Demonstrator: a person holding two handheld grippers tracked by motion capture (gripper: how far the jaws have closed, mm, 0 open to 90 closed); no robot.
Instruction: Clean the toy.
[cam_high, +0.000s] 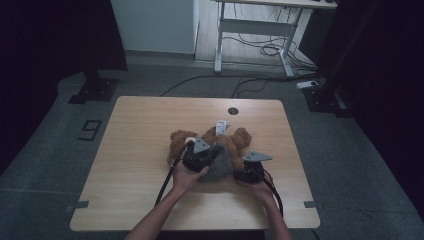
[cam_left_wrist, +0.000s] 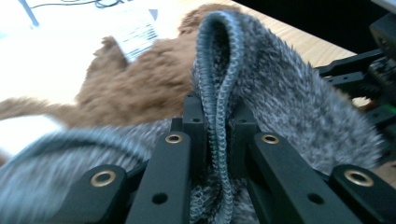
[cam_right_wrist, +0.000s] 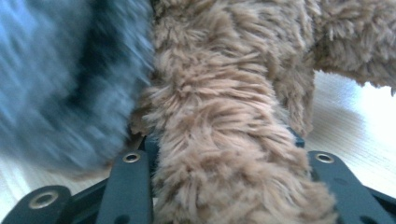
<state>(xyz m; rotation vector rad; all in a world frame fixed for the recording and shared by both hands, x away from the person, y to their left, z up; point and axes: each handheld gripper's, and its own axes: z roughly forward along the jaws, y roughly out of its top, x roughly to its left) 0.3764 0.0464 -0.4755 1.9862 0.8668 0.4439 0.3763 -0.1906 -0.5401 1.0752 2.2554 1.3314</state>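
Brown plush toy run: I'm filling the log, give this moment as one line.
left gripper: shut on grey knit garment hem | right gripper: around brown plush toy limb | table: toy lying

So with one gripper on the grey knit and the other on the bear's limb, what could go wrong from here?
1. The left gripper pinches only a thin fold of the grey knit garment; a pull could slip it free or stretch it.
2. The right gripper straddles a limb of the brown teddy bear; opposed pulls may strain its seams.
3. The paper tag could snag.
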